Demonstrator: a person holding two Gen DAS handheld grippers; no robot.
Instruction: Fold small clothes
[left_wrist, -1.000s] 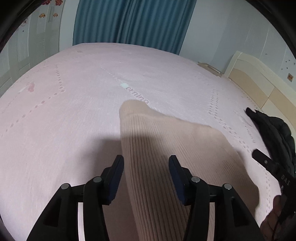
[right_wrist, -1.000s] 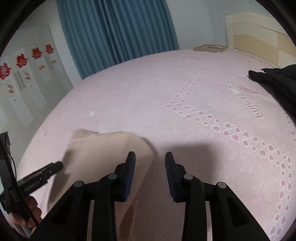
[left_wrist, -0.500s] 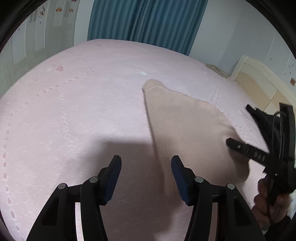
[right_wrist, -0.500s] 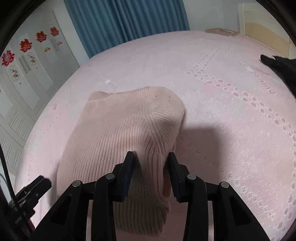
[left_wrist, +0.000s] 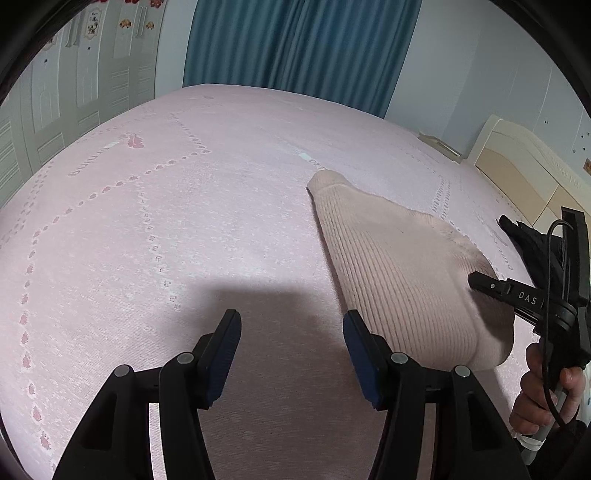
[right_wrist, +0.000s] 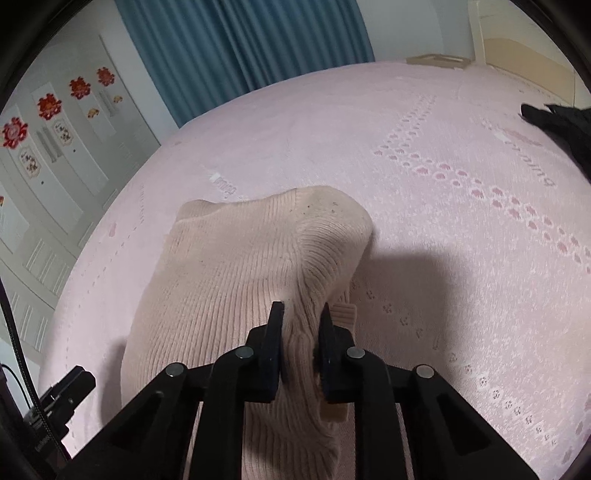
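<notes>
A beige ribbed knit garment (left_wrist: 402, 273) lies on the pink bedspread (left_wrist: 184, 221), folded into a rounded shape. My right gripper (right_wrist: 301, 314) is shut on a raised fold of the beige garment (right_wrist: 236, 266) near its right side, lifting that edge. It also shows in the left wrist view (left_wrist: 476, 282) at the garment's right edge. My left gripper (left_wrist: 291, 332) is open and empty, hovering over bare bedspread just left of the garment's near end.
A black garment (right_wrist: 561, 125) lies at the bed's right side near the cream headboard (left_wrist: 524, 170). Blue curtains (left_wrist: 295, 48) and white wardrobe doors (right_wrist: 55, 155) stand beyond the bed.
My right gripper closed on the garment's fold and lifted it. My left gripper, open, drew back left, off the garment.
</notes>
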